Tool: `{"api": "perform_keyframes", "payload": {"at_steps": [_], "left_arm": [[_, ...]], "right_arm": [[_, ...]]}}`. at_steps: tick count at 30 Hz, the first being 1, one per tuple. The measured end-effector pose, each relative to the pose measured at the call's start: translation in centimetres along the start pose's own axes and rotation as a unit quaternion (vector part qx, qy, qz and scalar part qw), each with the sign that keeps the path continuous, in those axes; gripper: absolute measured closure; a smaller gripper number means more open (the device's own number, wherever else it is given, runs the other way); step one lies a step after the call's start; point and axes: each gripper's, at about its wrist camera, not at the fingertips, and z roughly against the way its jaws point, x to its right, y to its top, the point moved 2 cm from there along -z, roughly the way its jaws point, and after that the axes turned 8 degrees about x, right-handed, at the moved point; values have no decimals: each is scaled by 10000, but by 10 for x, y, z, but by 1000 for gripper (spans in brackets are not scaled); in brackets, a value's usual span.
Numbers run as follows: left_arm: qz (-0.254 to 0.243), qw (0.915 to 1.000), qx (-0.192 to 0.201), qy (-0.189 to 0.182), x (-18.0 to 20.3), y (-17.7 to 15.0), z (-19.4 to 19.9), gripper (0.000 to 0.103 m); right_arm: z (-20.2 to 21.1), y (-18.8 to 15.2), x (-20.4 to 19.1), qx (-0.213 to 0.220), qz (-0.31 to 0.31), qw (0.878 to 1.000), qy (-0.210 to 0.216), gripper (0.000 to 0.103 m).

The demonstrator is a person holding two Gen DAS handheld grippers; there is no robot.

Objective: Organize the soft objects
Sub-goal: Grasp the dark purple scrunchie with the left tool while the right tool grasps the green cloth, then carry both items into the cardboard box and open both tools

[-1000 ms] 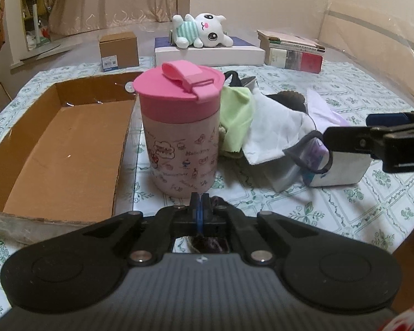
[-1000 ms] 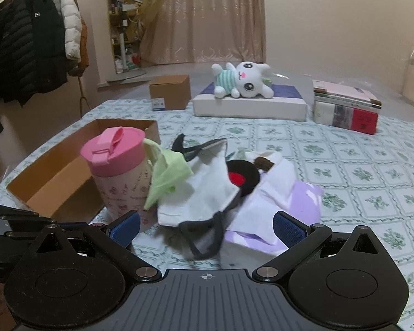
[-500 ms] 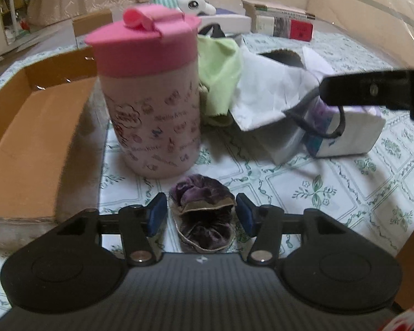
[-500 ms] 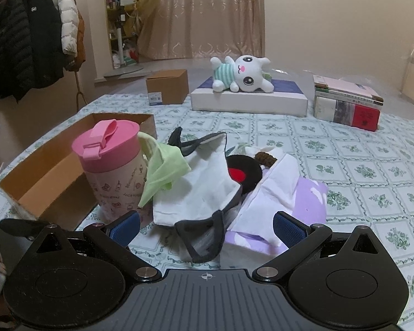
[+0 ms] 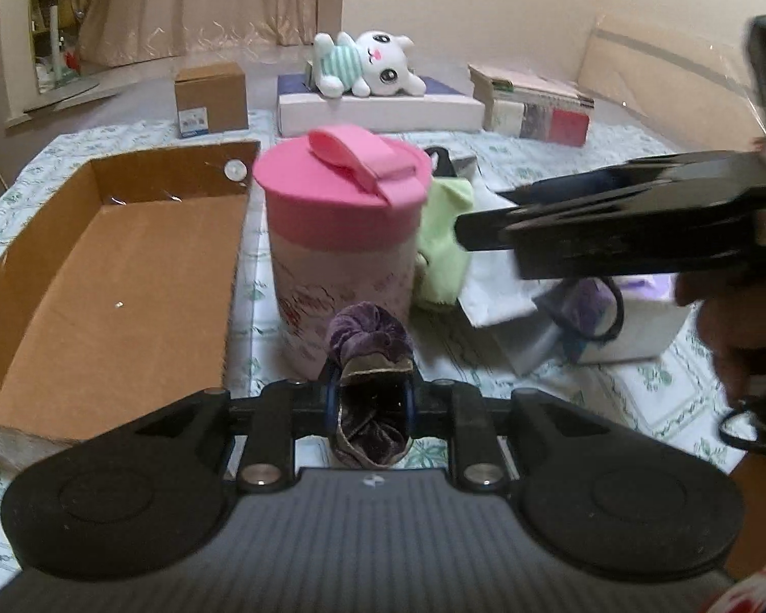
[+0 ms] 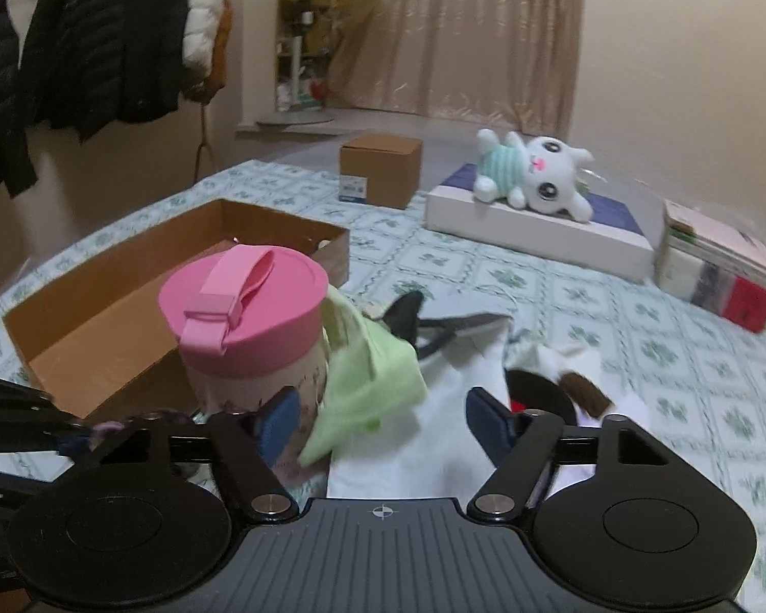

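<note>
My left gripper (image 5: 370, 401) is closing its jaws, and the blue pads press on a purple velvet scrunchie (image 5: 370, 337) held just in front of the pink-lidded cup (image 5: 339, 235). A light green cloth (image 6: 367, 378) drapes against the cup (image 6: 250, 327) on top of a white tote bag (image 6: 434, 449). My right gripper (image 6: 385, 426) hovers at this pile with its jaws closing. The green cloth and the bag lie between its pads without being pinched. In the left wrist view, the right gripper (image 5: 464, 230) reaches in side-on from the right.
An open cardboard box (image 5: 102, 276) lies left of the cup. At the back stand a small carton (image 6: 380, 171), a flat white box (image 6: 531, 235) with a plush bunny (image 6: 536, 179) on it, and stacked books (image 6: 715, 265). Coats hang at far left.
The left jaws opened around the scrunchie on the table, then closed on it. The right gripper moved left to the green cloth and its jaws narrowed.
</note>
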Motion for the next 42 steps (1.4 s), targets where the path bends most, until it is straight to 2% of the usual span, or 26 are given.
{"api": "perform_keyframes", "payload": {"at_steps": [3, 4, 5, 7, 10, 22, 26, 29, 32, 36, 42], "left_arm": [[73, 10000, 0, -33, -1, 3, -1, 83], [82, 10000, 1, -41, -2, 4, -1, 83], [87, 10000, 1, -42, -3, 4, -1, 83], [85, 10000, -2, -43, -2, 4, 0, 83], [98, 9999, 3, -34, -2, 4, 2, 83], [168, 9995, 260, -40, -2, 19, 44, 83], [198, 9990, 395, 49, -12, 27, 62, 83], [187, 9984, 478, 223, -27, 32, 75, 83], [189, 9974, 523, 467, -50, 35, 87, 83], [205, 9948, 503, 861, -91, 37, 99, 83], [289, 9916, 392, 1195, -149, 35, 91, 83]], "right_arm": [[-20, 2, -2, -106, 136, 9998, 43, 46], [-25, 2, -3, -152, 163, 9997, 57, 56], [-30, 2, -3, -196, 191, 9996, 50, 73], [-28, 1, -2, -196, 163, 9997, 34, 94], [-10, 1, 1, -75, 46, 10000, -27, 100], [95, 16, 16, 388, -520, 9971, -399, 100], [118, 36, 5, 590, -444, 9969, -266, 100], [127, 57, -14, 773, -358, 9964, 28, 100], [123, 75, -39, 891, -355, 9943, 471, 100], [99, 97, -86, 915, -178, 9901, 1052, 101], [35, 93, -148, 679, 372, 9870, 1406, 100]]}}
